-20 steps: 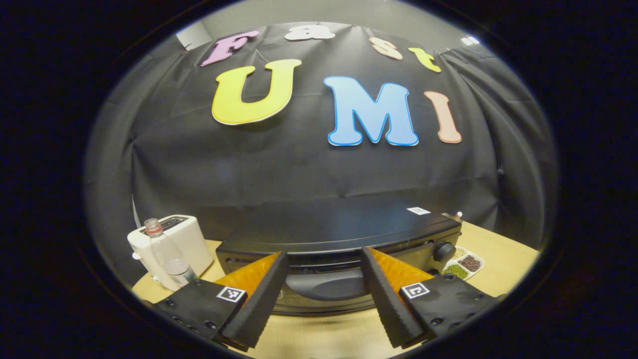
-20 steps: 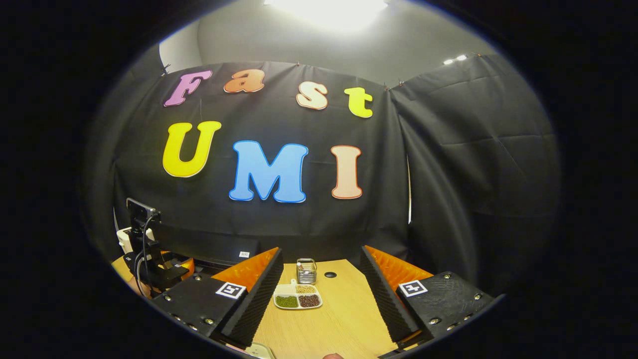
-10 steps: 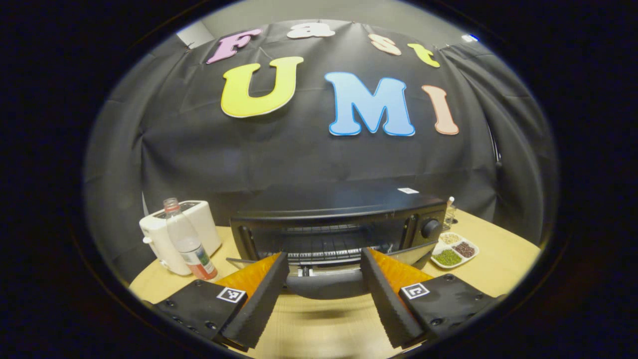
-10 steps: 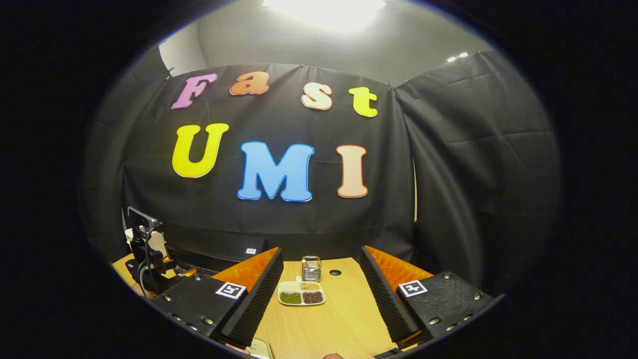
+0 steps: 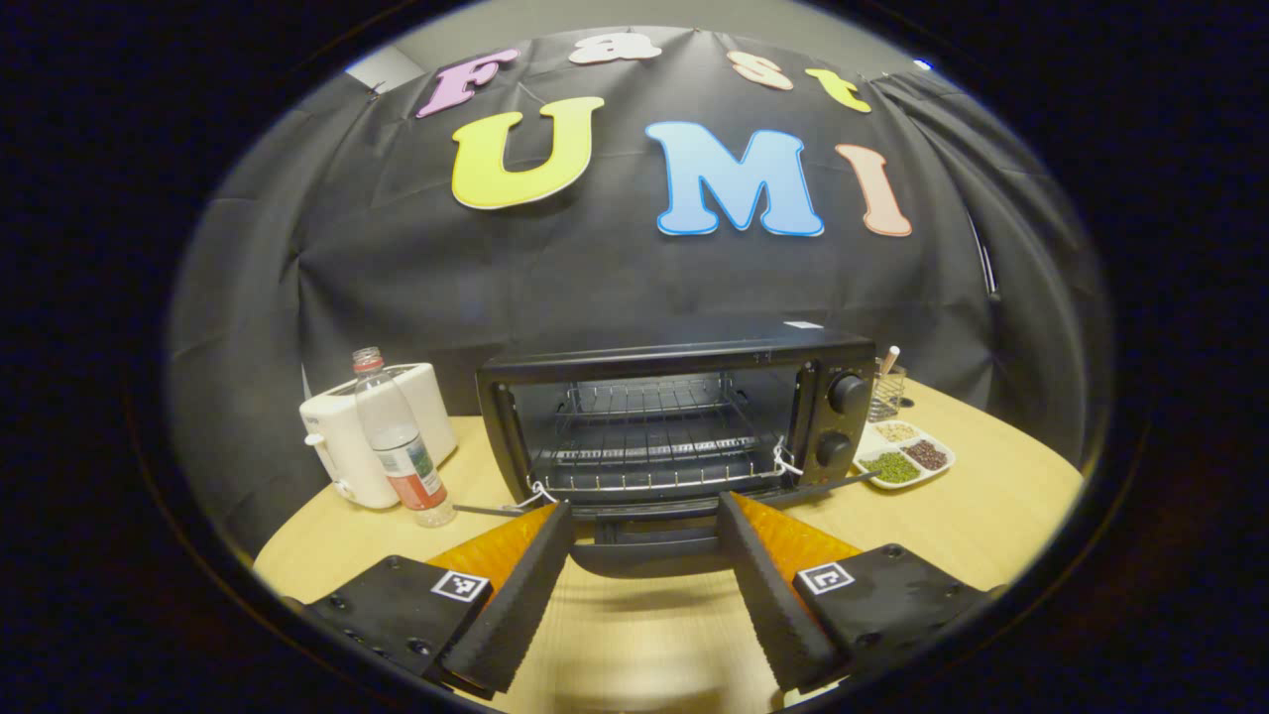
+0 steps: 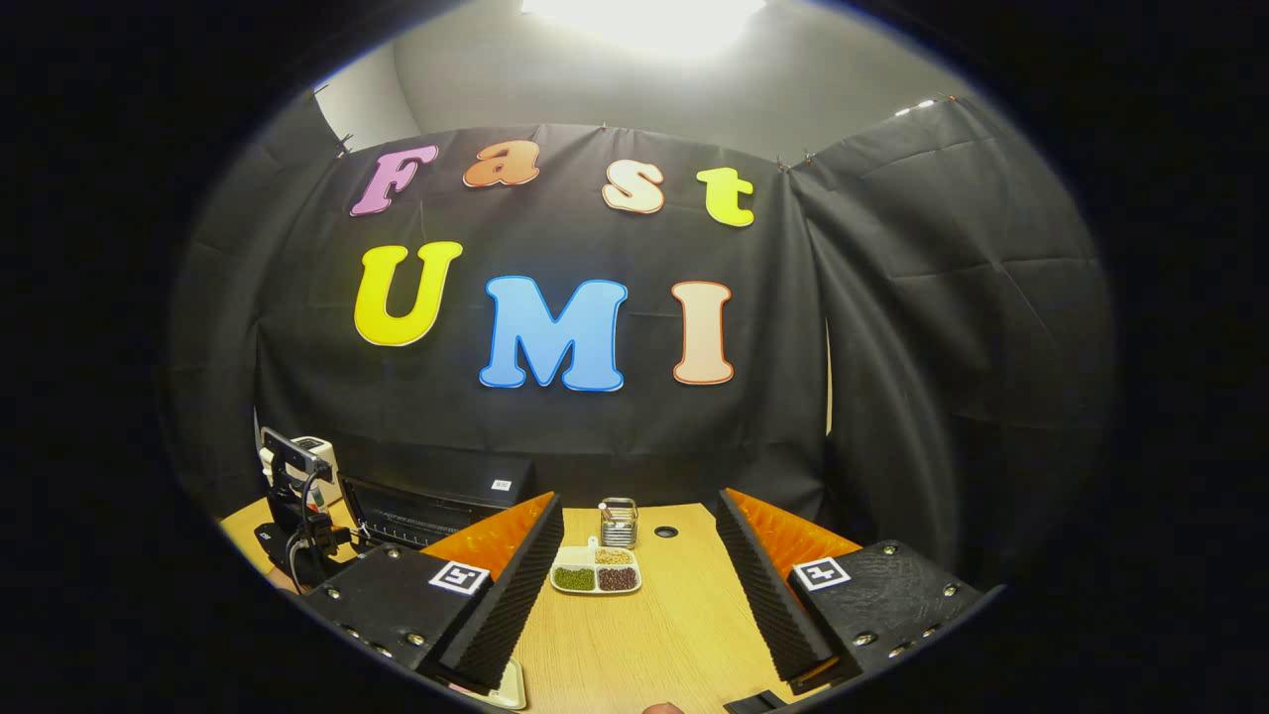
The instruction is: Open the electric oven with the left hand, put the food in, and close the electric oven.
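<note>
Two grippers, both spread wide with nothing between the fingers. Left gripper [image 5: 644, 585] low over the wooden table [image 5: 991, 516], just in front of the electric oven [image 5: 674, 416]; oven door [image 5: 644, 550] dropped open, its handle lying between the two fingers [image 5: 516, 595], contact impossible to judge. Wire racks [image 5: 649, 451] bare inside the oven cavity, two knobs [image 5: 843, 416] on the panel at the view's right. White toaster [image 5: 372, 436] and plastic bottle [image 5: 397, 446] beside the oven toward the view's left; divided dish of beans [image 5: 907, 458] and small holder [image 5: 885, 387] toward its right. Right gripper [image 6: 639, 585] off to the side above the table [image 6: 654, 635], facing the same dish [image 6: 597, 575] and a metal holder [image 6: 618, 524] behind it; oven [image 6: 426, 506] and left gripper [image 6: 297, 496] at that view's left. Pale plate edge [image 6: 511, 689] at the bottom rim, contents hidden.
</note>
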